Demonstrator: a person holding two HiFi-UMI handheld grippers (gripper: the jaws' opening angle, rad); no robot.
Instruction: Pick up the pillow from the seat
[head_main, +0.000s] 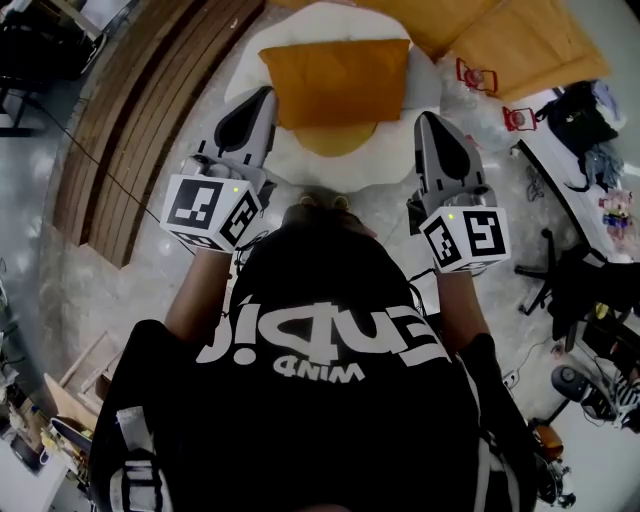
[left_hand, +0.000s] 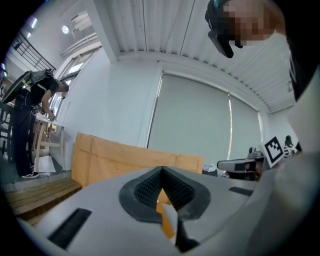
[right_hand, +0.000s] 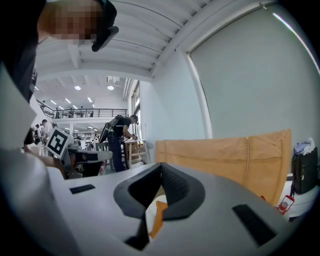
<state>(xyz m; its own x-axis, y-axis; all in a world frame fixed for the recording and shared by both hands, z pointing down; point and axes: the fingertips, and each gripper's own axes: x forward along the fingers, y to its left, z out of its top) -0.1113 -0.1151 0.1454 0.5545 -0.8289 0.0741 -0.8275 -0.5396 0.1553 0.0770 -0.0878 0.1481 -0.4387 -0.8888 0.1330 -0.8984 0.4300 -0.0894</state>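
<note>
Boards (head_main: 150, 110) of brown wood slant down the upper left of the head view. Just right of them the left gripper (head_main: 260, 98) reaches up the frame, its marker cube (head_main: 210, 210) low at centre left. Its tip lies just beside the lower left corner of the pillow (head_main: 338, 80); whether the two touch cannot be told. In the left gripper view the left gripper (left_hand: 162, 172) has its ribbed pads pressed together with nothing between them, and a sliver of the orange pillow (left_hand: 167, 222) shows below the pads.

The pillow lies flat on the round white seat (head_main: 395, 150) at the upper centre of the head view, with the seat's pale edge showing on either side of it. Below it, a black shirt (head_main: 330, 420) with white lettering fills the lower middle of the frame.

Right of the pillow, the right gripper (head_main: 430, 120) points up the frame, its tip over the seat's right edge near the pillow's lower right corner. In the right gripper view the right gripper (right_hand: 160, 169) is likewise closed and empty, with a strip of orange pillow (right_hand: 157, 217) showing beneath the pads.

Cardboard sheets (head_main: 520, 40) lie at the upper right of the head view, and a desk (head_main: 580, 195) with a black bag (head_main: 580, 115) stands at the right edge.
</note>
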